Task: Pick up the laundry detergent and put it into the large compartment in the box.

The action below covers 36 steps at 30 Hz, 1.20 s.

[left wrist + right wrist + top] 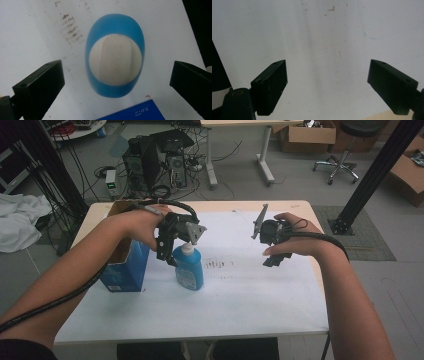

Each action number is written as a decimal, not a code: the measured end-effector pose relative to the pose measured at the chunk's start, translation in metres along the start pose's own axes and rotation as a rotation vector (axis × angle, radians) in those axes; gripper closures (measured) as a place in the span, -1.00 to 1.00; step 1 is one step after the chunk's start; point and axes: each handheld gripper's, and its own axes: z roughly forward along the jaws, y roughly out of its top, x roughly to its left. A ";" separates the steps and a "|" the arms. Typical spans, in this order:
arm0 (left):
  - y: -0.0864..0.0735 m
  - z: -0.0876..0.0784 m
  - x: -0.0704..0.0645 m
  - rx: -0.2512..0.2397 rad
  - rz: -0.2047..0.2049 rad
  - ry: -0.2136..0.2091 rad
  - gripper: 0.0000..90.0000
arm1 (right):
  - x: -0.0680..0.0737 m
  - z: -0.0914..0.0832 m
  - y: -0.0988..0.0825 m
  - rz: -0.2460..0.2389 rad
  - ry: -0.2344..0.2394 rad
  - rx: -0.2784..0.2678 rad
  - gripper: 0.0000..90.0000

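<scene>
Wooden table [300, 207] under a stained white paper sheet [240, 290]; behind, upper frame, grey floor with computer towers [155, 162], cables, cardboard boxes. Left of centre, upright blue plastic bottle with white cap [189, 267], long axis vertical, cap upward, just beside an open blue cardboard box [125, 270]. Left gripper [167, 252] above it, jaws wide apart around the cap; right gripper [274, 255] right of centre, jaws wide, holding nothing.

On the table [260, 305] are counted one blue bottle [189, 268] and one blue box [124, 265]. Two grippers are held: the left gripper [167, 251], the right gripper [274, 255].
</scene>
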 end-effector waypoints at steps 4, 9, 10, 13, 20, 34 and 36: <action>0.001 0.005 0.000 0.004 0.003 -0.003 -1.00 | 0.000 0.001 0.001 -0.005 0.001 -0.001 -0.64; 0.004 0.011 0.001 0.015 0.009 -0.009 -1.00 | 0.001 0.002 0.001 -0.007 0.002 -0.004 -0.64; 0.005 0.012 0.001 0.014 0.010 -0.010 -1.00 | 0.000 0.002 0.001 -0.008 0.002 -0.001 -0.64; 0.006 0.015 0.001 0.019 0.015 -0.012 -1.00 | 0.000 0.003 0.002 -0.012 0.001 -0.001 -0.64; 0.007 0.024 0.002 0.027 0.015 -0.020 -1.00 | 0.001 0.004 0.002 -0.012 0.003 -0.001 -0.64; 0.011 0.039 0.002 0.071 0.014 -0.011 -1.00 | 0.001 0.009 0.004 -0.015 0.008 -0.002 -0.64; 0.011 0.040 0.002 0.073 0.015 -0.003 -1.00 | 0.001 0.009 0.004 -0.015 0.009 -0.001 -0.64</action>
